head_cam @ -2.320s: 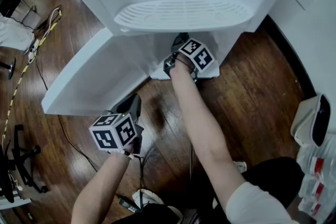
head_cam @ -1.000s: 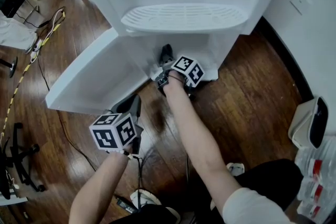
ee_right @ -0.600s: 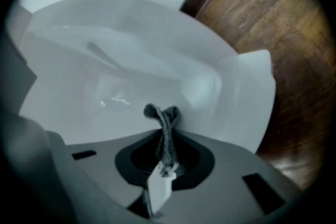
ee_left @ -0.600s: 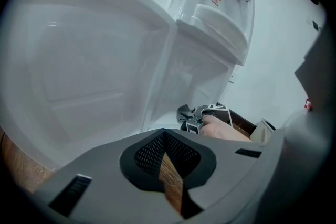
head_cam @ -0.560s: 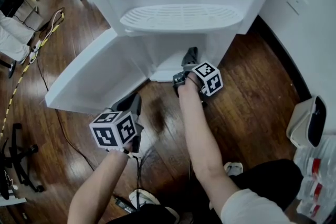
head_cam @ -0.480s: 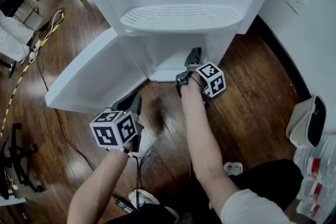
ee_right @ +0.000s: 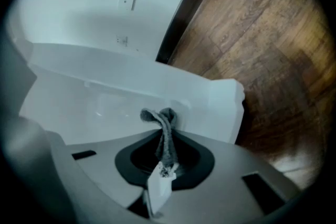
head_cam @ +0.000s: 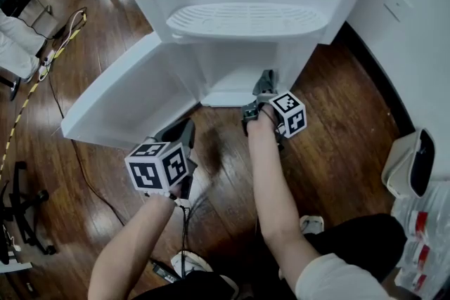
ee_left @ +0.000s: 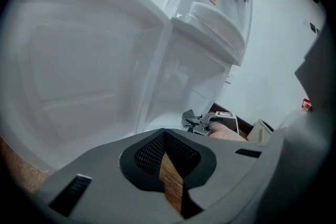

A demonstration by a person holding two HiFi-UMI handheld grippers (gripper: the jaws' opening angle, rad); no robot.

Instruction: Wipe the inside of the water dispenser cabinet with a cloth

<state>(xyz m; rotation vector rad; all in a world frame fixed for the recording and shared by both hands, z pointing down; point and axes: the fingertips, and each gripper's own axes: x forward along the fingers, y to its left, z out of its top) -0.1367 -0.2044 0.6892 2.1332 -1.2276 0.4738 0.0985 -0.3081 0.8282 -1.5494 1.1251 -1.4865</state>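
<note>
- Between the jaws of the right gripper (ee_right: pixel 164 164), which are pressed together, sits a grey cloth (ee_right: pixel 166 128); its bunched end stands out past the tips, and a white tag (ee_right: pixel 157 186) hangs on the near side
- Just past the cloth is the white inside of the cabinet (ee_right: pixel 100 102); the head view puts this gripper low at the cabinet's mouth, close to the right wall (ee_right: pixel 231 107); I cannot tell whether the cloth touches the plastic or sits just off it
- Out to the left, the left gripper (ee_left: pixel 168 165) has its jaws all but together and holds nothing; only a sliver of wood floor (head_cam: pixel 337 116) shows through the slit; it hangs over the floor just beside the open door (ee_left: pixel 79 60), without touching it as far as I can see
- Over the cabinet the drip tray (head_cam: pixel 246 17) juts forward and shades the opening from above
- Step in hand, as I judge it: the wiping itself, with the cloth at the front right of the cabinet's base; nothing shows how much of the inside is done
- Next move, as I judge it: push the bunched end flat against an inner face and drag it along; only a small tuft stands clear, so the jaws must come in at a low angle or hard plastic will scrape instead of cloth; the door needs to stay wide, and the left gripper is well placed to steady it
</note>
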